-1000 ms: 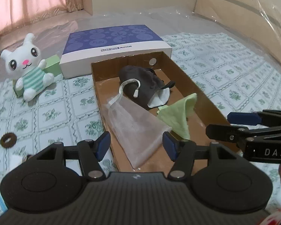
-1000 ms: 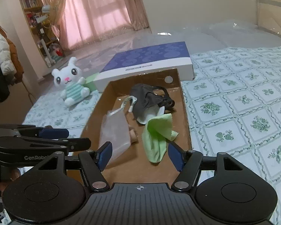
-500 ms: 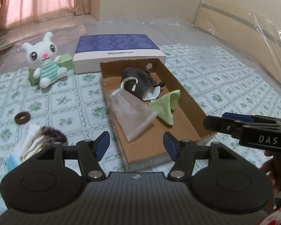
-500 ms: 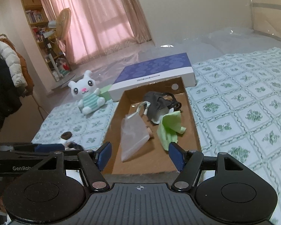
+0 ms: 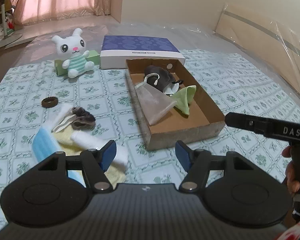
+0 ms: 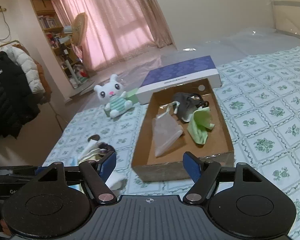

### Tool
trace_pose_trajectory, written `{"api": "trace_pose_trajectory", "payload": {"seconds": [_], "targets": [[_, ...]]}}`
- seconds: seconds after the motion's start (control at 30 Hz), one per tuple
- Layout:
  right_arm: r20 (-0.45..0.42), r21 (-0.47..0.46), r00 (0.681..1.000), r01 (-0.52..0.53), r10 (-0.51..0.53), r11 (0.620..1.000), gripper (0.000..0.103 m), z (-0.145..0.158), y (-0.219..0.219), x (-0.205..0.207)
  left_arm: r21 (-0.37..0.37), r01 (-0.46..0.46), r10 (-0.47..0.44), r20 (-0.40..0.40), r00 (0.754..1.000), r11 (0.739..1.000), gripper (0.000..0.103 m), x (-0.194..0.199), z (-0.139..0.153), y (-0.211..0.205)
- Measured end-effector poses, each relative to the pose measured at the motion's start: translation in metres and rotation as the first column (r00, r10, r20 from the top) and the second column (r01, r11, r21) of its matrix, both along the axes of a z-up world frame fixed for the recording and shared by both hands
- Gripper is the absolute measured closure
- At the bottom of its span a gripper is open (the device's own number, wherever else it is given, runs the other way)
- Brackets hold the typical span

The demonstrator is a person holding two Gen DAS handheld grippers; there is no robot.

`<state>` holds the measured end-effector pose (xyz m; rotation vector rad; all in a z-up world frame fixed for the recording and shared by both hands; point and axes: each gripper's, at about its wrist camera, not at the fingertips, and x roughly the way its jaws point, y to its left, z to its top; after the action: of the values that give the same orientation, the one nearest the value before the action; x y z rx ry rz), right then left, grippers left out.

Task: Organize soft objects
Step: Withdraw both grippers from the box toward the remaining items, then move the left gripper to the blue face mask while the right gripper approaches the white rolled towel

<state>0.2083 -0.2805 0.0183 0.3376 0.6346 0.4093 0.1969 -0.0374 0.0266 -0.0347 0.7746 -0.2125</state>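
Observation:
An open cardboard box (image 5: 182, 134) (image 6: 182, 172) lies on the green-patterned cloth. Inside it are a sheer pouch (image 5: 156, 104) (image 6: 165, 134), a dark bag (image 5: 160, 78) (image 6: 185, 104) and a light green cloth (image 5: 185, 98) (image 6: 200, 126). Left of the box sits a pile of soft items (image 5: 74, 128) (image 6: 96, 152): a blue mask, white and yellow cloths, a brown scrunchie. My left gripper (image 5: 145, 156) stands open and empty, short of the box's near wall. My right gripper (image 6: 149, 166) is empty too, its jaws opening, in front of the same wall.
A white plush rabbit (image 5: 74, 54) (image 6: 114, 100) leans on a green box (image 5: 94, 59). A purple-lidded flat box (image 5: 140, 50) (image 6: 182, 76) lies behind the cardboard box. A brown ring (image 5: 49, 101) rests on the cloth. A shelf, a fan and hanging coats stand at the left.
Both grippers have drawn back and risen from over the box, so the whole box and the pile left of it now show. The right jaws have widened a little.

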Motion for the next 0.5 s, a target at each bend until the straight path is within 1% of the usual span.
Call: {"api": "trace_pose_trajectory", "payload": {"seconds": [0.1, 0.27, 0.5], "targets": [[0.000, -0.014, 1.000, -0.013, 0.013, 1.000, 0.029, 0.001, 0.005, -0.009, 0.002, -0.015, 0.015, 0.002, 1.000, 1.000, 0.040, -0.016, 0.001, 0.007], [-0.032, -0.022, 0.999, -0.041, 0.040, 0.999, 0.029, -0.008, 0.013, -0.022, 0.006, -0.055, 0.055, -0.008, 0.998, 0.998, 0.040, -0.039, 0.001, 0.021], [-0.045, -0.047, 0.995, -0.090, 0.088, 0.995, 0.029, -0.015, 0.027, -0.037, 0.016, -0.116, 0.116, -0.029, 0.993, 0.993, 0.040, -0.064, -0.006, 0.042]]}}
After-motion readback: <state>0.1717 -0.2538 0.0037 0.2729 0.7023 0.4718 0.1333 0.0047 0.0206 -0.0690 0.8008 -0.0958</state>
